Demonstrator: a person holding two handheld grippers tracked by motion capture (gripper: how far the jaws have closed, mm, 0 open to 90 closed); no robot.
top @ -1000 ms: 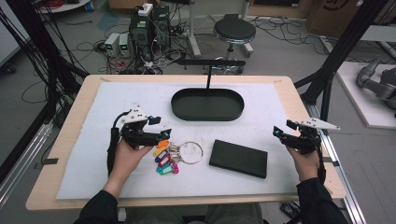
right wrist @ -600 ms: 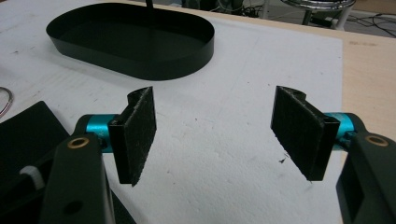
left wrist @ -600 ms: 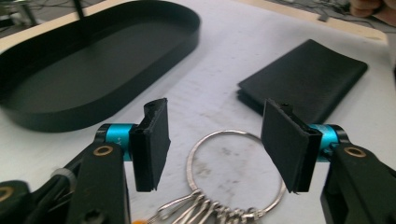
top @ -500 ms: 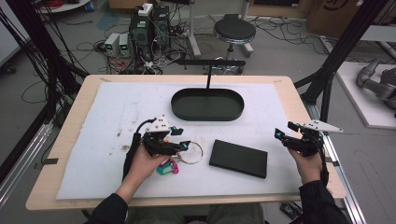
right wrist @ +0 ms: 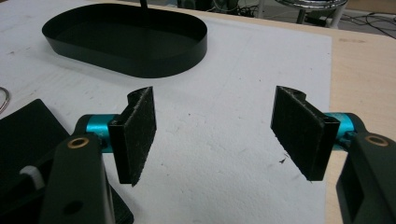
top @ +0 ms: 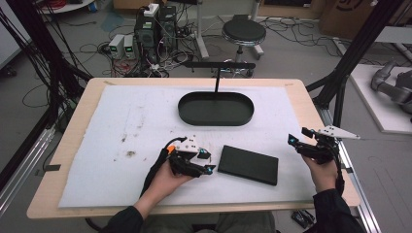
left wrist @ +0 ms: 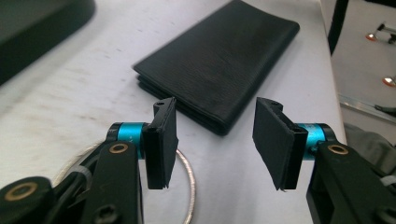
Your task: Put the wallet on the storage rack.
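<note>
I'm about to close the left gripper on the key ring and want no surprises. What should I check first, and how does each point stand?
1. Left gripper jaws apart, having just been closing: ok.
2. Key ring between the pads: not ok; it lies under the left pad.
3. Wallet clear of the jaws: ok.
4. Right gripper open, off to the side: ok.
5. Tray empty: ok.
6. Keys themselves seen: cannot tell.

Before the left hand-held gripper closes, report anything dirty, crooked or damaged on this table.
Dark smudges and specks soil the white mat on its left part. The black wallet lies askew to the mat's edge. Nothing looks damaged or spilled.
</note>
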